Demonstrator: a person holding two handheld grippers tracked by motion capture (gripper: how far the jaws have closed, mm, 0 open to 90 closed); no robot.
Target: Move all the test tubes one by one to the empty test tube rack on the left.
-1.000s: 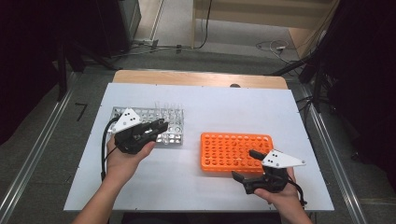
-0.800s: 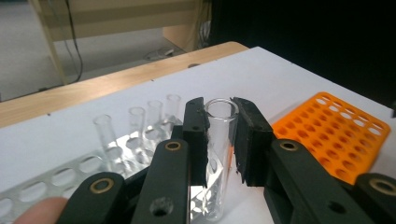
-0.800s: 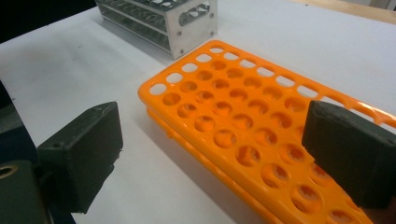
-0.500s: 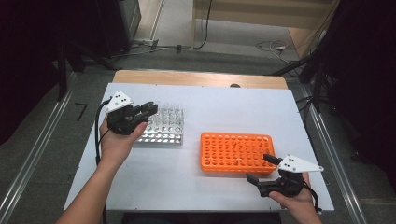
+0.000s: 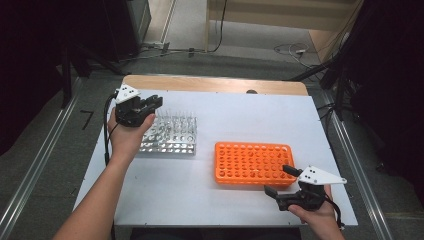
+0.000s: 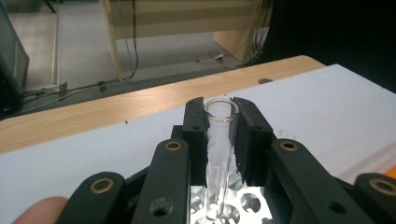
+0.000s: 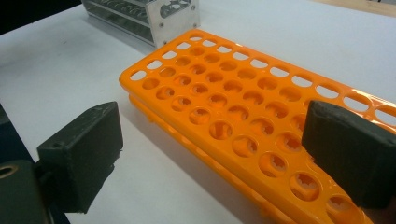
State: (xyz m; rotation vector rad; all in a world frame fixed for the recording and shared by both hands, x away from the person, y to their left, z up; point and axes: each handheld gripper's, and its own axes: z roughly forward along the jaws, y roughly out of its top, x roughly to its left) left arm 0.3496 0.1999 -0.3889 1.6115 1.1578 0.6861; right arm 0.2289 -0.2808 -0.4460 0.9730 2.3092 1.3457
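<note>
High view — a glass tube gripped at the metal rack, the orange rack waiting.

Nearest the person, the right gripper [image 5: 279, 181] rests at the orange rack's [image 5: 252, 162] near right corner, jaws wide apart and empty. Farther off, left of the orange rack, the left gripper [image 6: 218, 122] pinches a clear test tube [image 6: 219, 140] just under its rim — its foot still in the metal rack [image 5: 170, 135]. Likely the lifting-out step; next, raise it straight, then carry it to an orange hole.
</note>
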